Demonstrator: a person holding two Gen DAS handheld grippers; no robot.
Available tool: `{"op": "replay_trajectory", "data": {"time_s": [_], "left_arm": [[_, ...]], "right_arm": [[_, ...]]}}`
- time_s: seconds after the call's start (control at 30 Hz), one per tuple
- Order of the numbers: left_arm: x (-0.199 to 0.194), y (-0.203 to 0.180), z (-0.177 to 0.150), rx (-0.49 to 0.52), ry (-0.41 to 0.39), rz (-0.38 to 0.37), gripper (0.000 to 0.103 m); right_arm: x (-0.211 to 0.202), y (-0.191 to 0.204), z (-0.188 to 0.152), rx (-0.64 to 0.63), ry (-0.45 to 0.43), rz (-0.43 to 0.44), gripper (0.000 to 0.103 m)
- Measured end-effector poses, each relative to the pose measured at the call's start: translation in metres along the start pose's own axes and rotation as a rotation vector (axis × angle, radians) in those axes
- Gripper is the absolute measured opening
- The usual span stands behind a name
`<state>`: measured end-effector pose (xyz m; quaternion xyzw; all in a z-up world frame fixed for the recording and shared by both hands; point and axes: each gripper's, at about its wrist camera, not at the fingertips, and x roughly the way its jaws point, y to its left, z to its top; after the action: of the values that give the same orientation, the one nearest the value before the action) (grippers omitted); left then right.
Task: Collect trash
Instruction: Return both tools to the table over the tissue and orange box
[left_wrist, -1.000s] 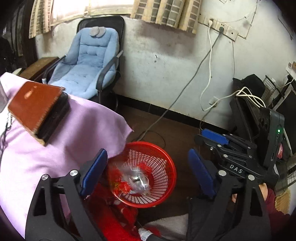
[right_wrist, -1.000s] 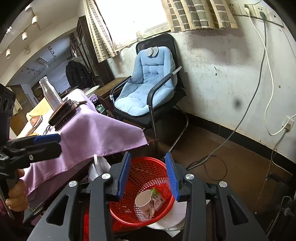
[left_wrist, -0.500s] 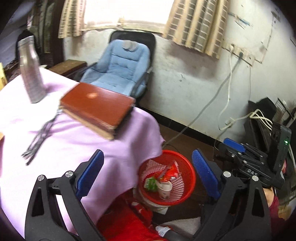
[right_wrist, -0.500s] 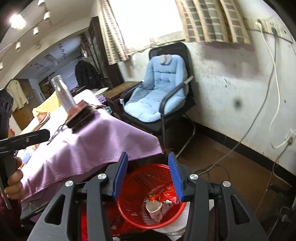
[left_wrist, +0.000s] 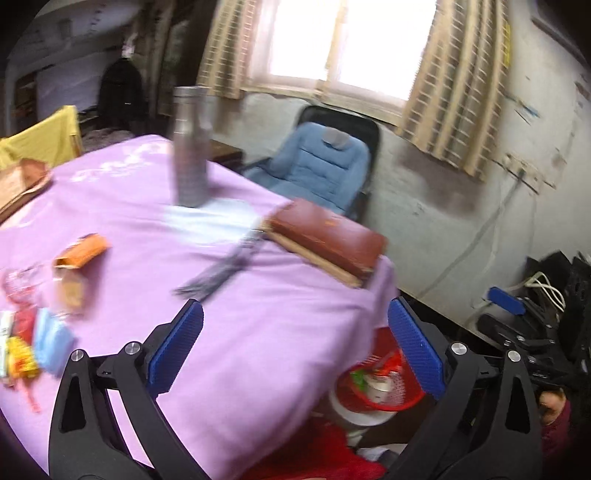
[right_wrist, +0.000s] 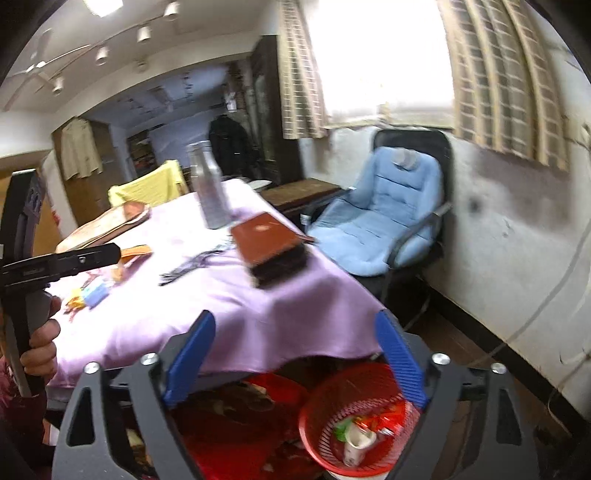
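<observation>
Both tools empty and spreading: left gripper (left_wrist: 295, 341) jaws opening wide, right gripper (right_wrist: 295, 360) jaws opening from the half-closed set of a second ago. Both views have swung up from the red basket (right_wrist: 354, 417), now low right under the table edge, holding cup and wrappers. Farther left on the purple cloth (left_wrist: 258, 332), loose wrappers (left_wrist: 26, 339); beyond, brown book (left_wrist: 328, 236), then steel bottle (left_wrist: 190, 147).

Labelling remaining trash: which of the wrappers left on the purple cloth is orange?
The orange packet, lying apart and farther up the purple cloth than the pile at its left edge, where a light blue packet and red-yellow wrappers lie.
</observation>
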<state>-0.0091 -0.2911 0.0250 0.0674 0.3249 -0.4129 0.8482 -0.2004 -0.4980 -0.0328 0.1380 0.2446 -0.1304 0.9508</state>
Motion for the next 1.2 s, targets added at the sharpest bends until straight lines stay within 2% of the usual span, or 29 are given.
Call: {"op": "replay_trajectory", "data": {"time_s": [0.1, 0.27, 0.5, 0.57, 0.7, 0.83, 0.87, 0.93, 1.0, 1.2], "left_arm": [[-0.018, 0.038, -0.003, -0.041, -0.017, 0.073, 0.096], [-0.049, 0.122, -0.011, -0.142, -0.025, 0.234, 0.096], [-0.085, 0.253, -0.027, -0.299, 0.009, 0.474, 0.096], [-0.093, 0.286, -0.033, -0.347, 0.018, 0.521, 0.096], [-0.101, 0.345, -0.048, -0.468, 0.033, 0.528, 0.096], [-0.095, 0.382, -0.072, -0.586, 0.066, 0.473, 0.096], [-0.088, 0.39, -0.075, -0.631, 0.102, 0.451, 0.096], [-0.084, 0.397, -0.08, -0.683, 0.12, 0.388, 0.096], [-0.082, 0.399, -0.084, -0.697, 0.132, 0.373, 0.096], [-0.069, 0.396, -0.084, -0.634, 0.19, 0.44, 0.096]], "right_arm": [[0.01, 0.031, 0.01, -0.042, 0.007, 0.047, 0.092], [0.035, 0.081, 0.021, -0.097, 0.032, 0.127, 0.094], [0.077, 0.149, 0.036, -0.141, 0.084, 0.254, 0.094], [0.089, 0.166, 0.04, -0.147, 0.094, 0.288, 0.095], [0.11, 0.204, 0.047, -0.172, 0.114, 0.353, 0.095], [0.128, 0.239, 0.053, -0.221, 0.128, 0.386, 0.096], [0.132, 0.247, 0.054, -0.23, 0.131, 0.396, 0.097], [0.14, 0.256, 0.057, -0.234, 0.135, 0.411, 0.097], [0.147, 0.265, 0.06, -0.227, 0.136, 0.432, 0.097], [0.165, 0.282, 0.067, -0.198, 0.148, 0.477, 0.097]]}}
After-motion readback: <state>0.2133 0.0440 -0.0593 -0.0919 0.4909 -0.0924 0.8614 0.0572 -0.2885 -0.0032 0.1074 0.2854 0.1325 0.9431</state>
